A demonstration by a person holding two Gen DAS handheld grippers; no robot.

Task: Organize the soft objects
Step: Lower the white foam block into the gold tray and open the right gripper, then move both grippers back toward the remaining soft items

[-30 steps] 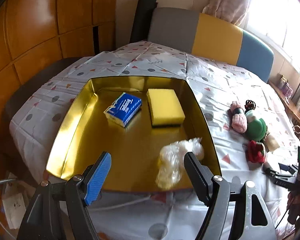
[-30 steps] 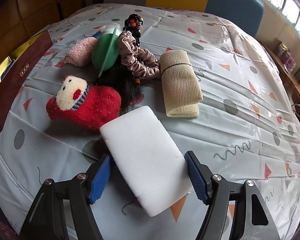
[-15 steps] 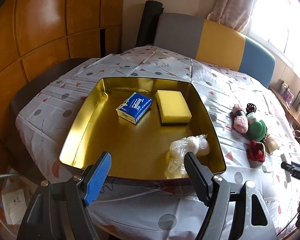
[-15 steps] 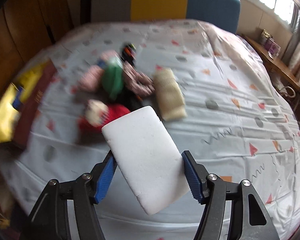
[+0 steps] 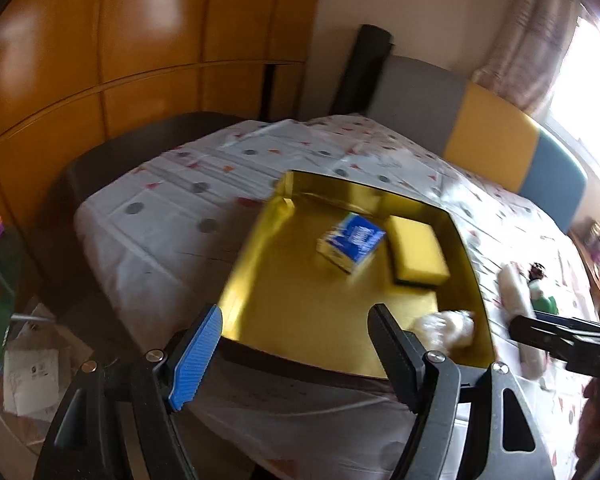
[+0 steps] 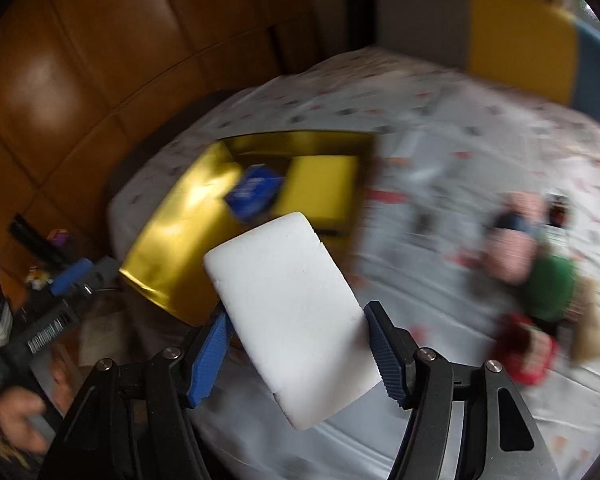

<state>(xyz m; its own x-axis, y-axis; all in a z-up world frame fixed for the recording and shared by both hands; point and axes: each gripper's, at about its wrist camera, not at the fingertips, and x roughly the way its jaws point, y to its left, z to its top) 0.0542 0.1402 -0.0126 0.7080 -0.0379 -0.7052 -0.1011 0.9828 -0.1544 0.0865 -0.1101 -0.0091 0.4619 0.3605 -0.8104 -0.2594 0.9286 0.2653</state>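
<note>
Right gripper (image 6: 296,350) clamped on the white foam block (image 6: 288,312): both blue pads press its long sides, block tilted, its far end pointing to 11 o'clock and carried in the air above the cloth-covered table (image 6: 440,152). Beyond the block at 11 o'clock sits the gold tray (image 6: 172,232), holding a blue tissue pack (image 6: 254,194) and a yellow sponge (image 6: 320,188) side by side. At 3 o'clock of the block, well apart on the cloth, a blurred heap of soft items: pink piece (image 6: 512,248), green piece (image 6: 550,288), red sock (image 6: 528,354). Left gripper (image 5: 296,344) has its jaws apart with nothing between them, hovering off the tray's near edge (image 5: 300,356). In the left wrist view, a crumpled clear bag (image 5: 446,326) lies in the tray's near right corner, at 2 o'clock of the left gripper. Right wrist view is motion-blurred; heap details uncertain.
</note>
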